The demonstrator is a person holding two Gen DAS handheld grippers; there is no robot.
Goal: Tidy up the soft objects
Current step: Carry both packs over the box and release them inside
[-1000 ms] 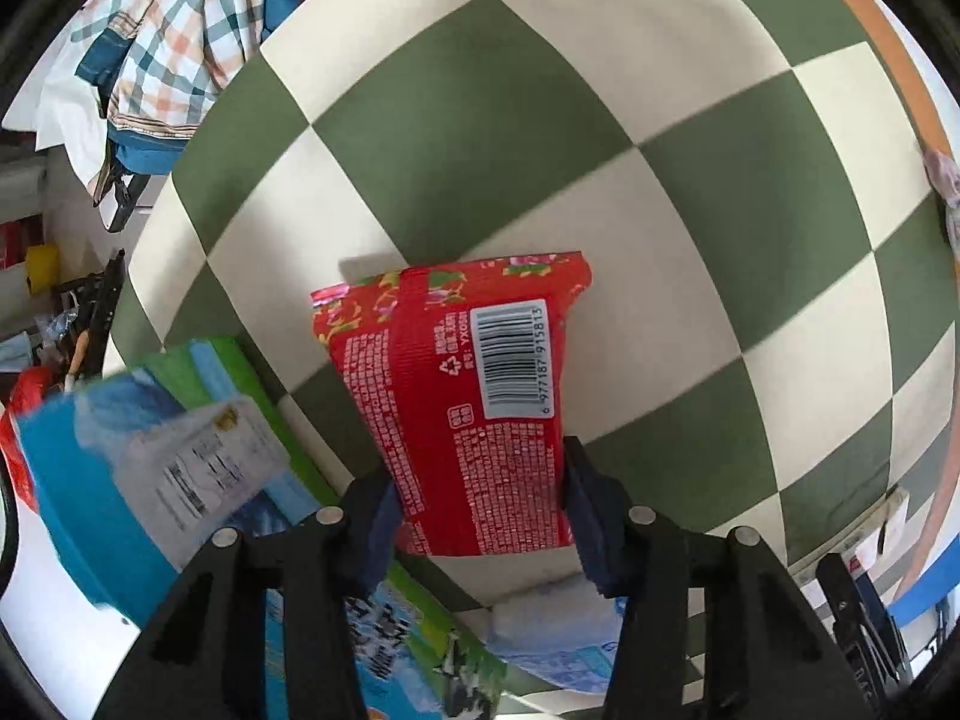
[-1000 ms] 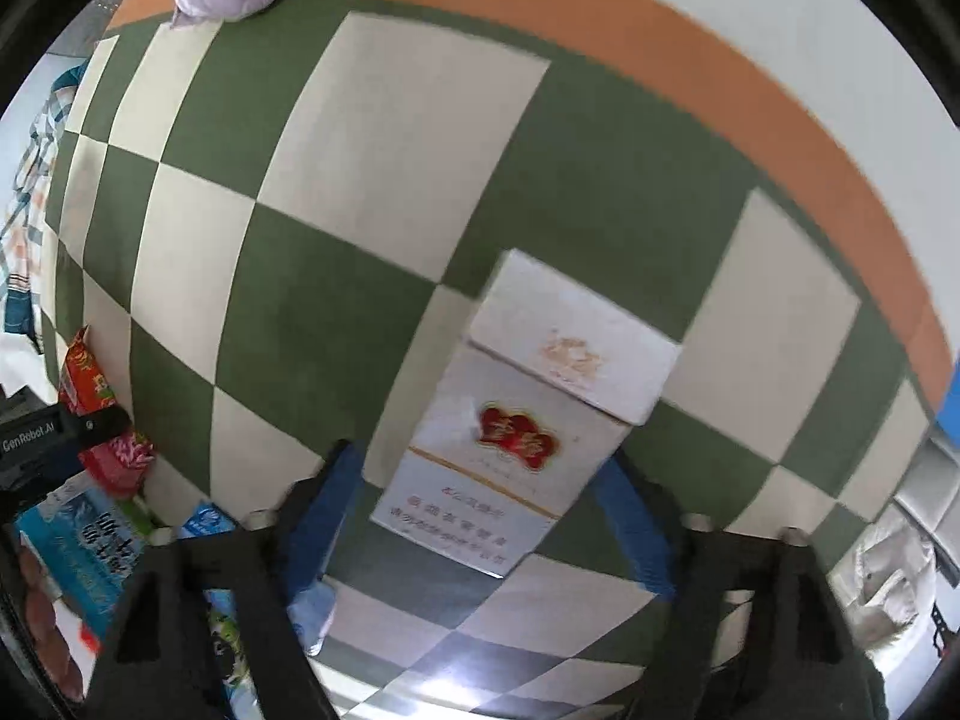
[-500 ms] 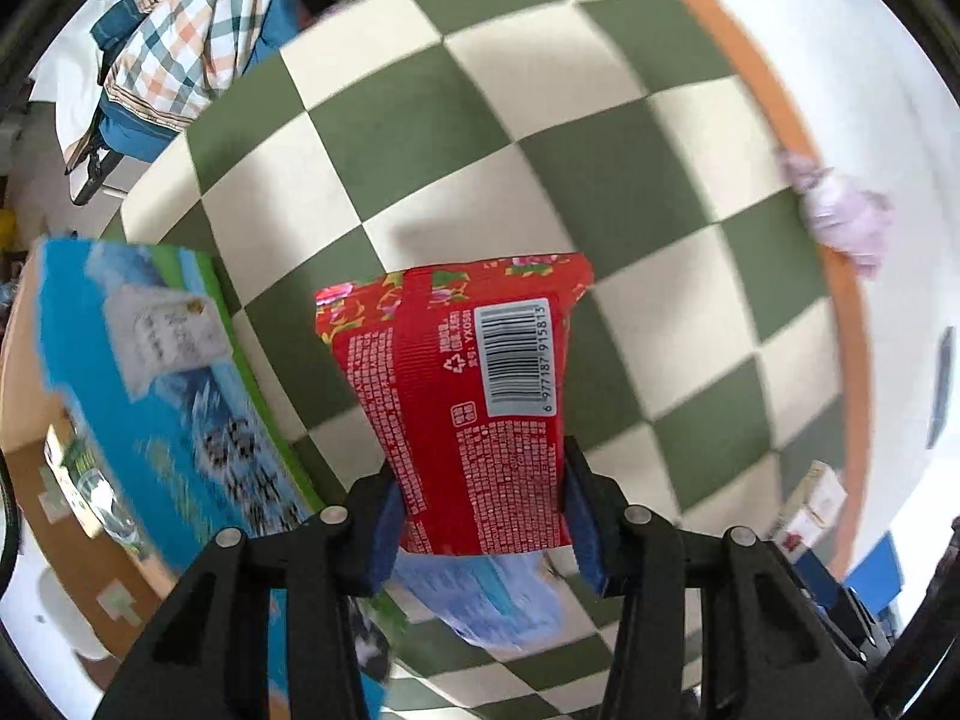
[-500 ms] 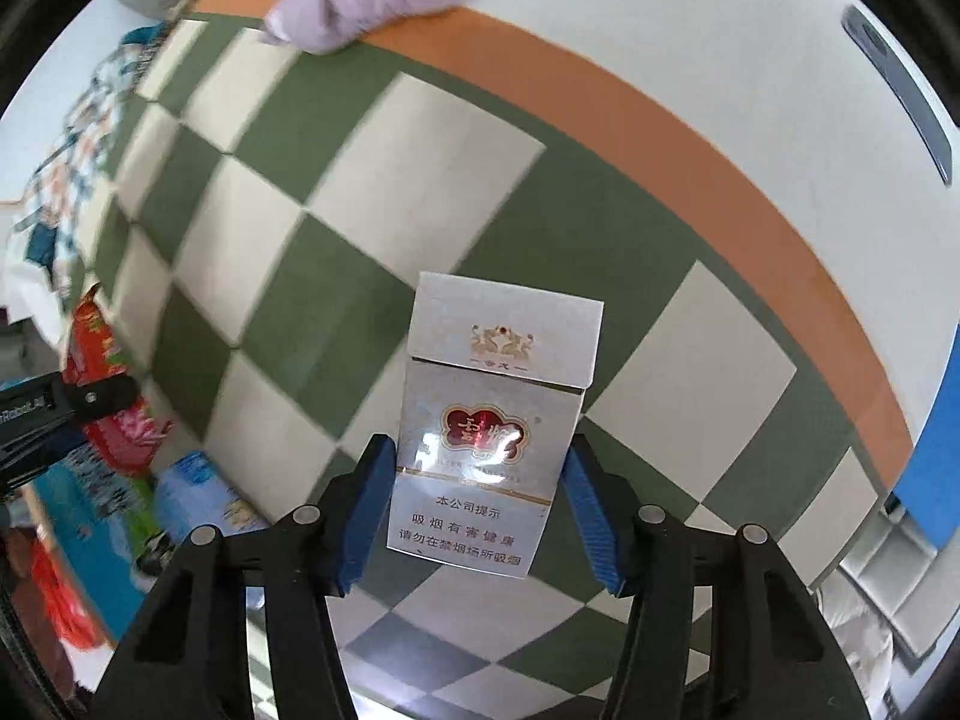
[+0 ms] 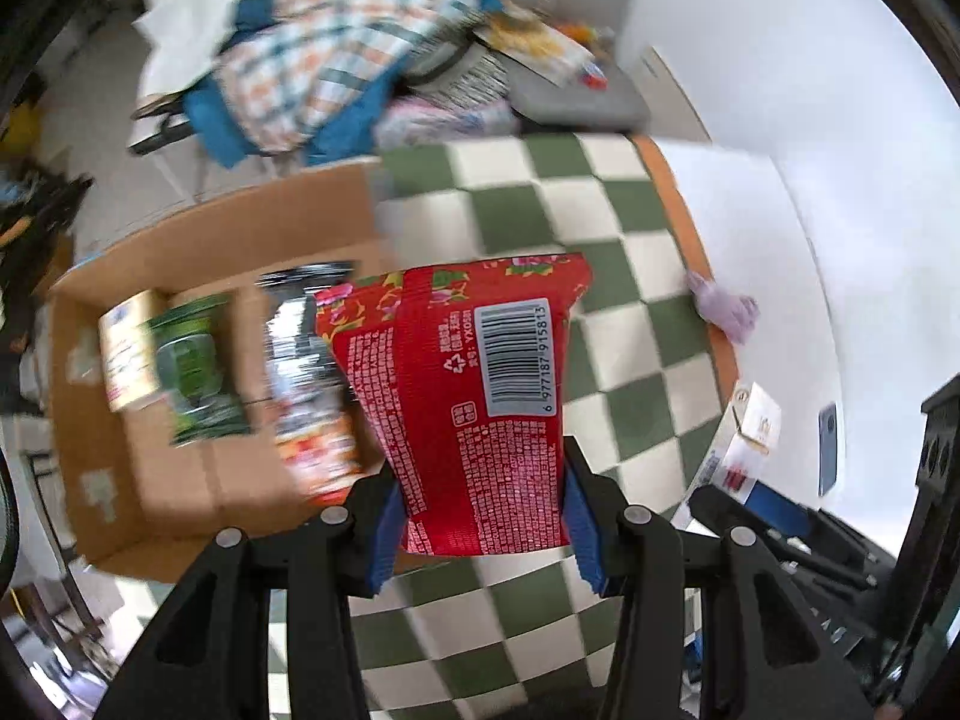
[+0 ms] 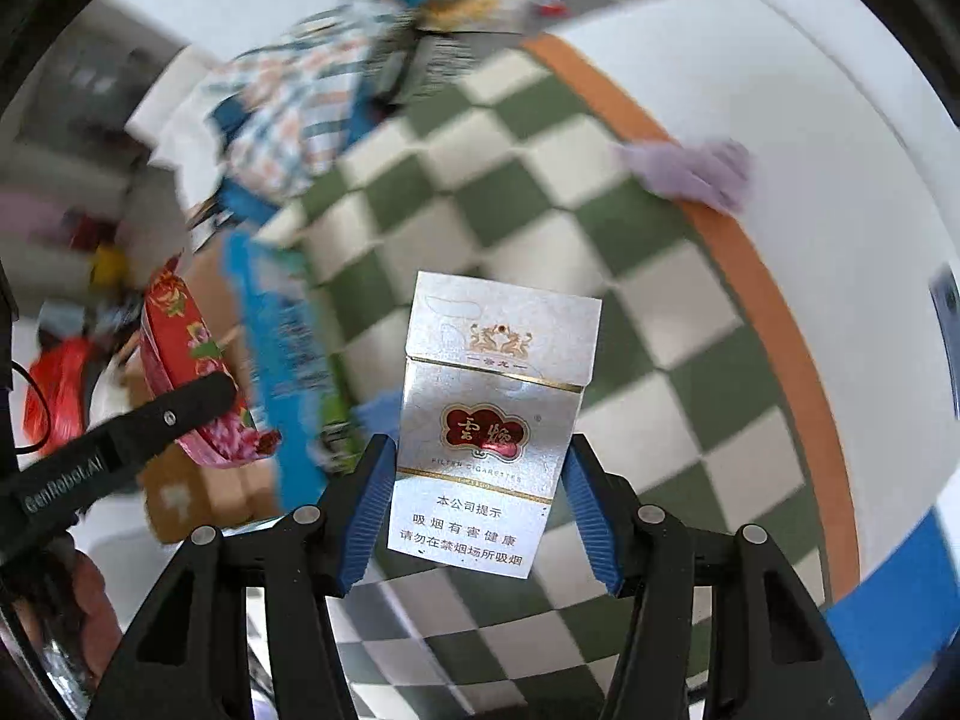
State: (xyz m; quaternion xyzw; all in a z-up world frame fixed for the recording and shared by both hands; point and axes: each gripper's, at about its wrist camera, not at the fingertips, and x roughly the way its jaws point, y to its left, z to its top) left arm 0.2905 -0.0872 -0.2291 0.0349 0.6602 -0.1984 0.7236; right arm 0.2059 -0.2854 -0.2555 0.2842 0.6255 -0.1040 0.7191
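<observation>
The left claw [image 5: 480, 516] is clenched on a red snack packet [image 5: 474, 396], gripping its lower end with the barcode side up, lifted off the green-and-white checkered floor mat [image 5: 600, 228]. The packet hangs beside an open cardboard box [image 5: 198, 252] that already holds a green packet [image 5: 192, 372], a cream-coloured one [image 5: 123, 348] and a dark blurred one [image 5: 306, 372].

The right claw [image 6: 480, 510] is grasping a silver cigarette pack [image 6: 492, 420], upright between its blue pads [image 6: 366, 510] and also clear of the mat.

By the look of it, the sorting is well under way: several items lie in the box and two more are in the air, seemingly headed there. Still out are a lilac soft toy or cloth [image 6: 690, 171] on the mat's orange border and a heap of plaid clothing [image 5: 324, 54] beyond the mat; whether those belong to the task I cannot tell.
</observation>
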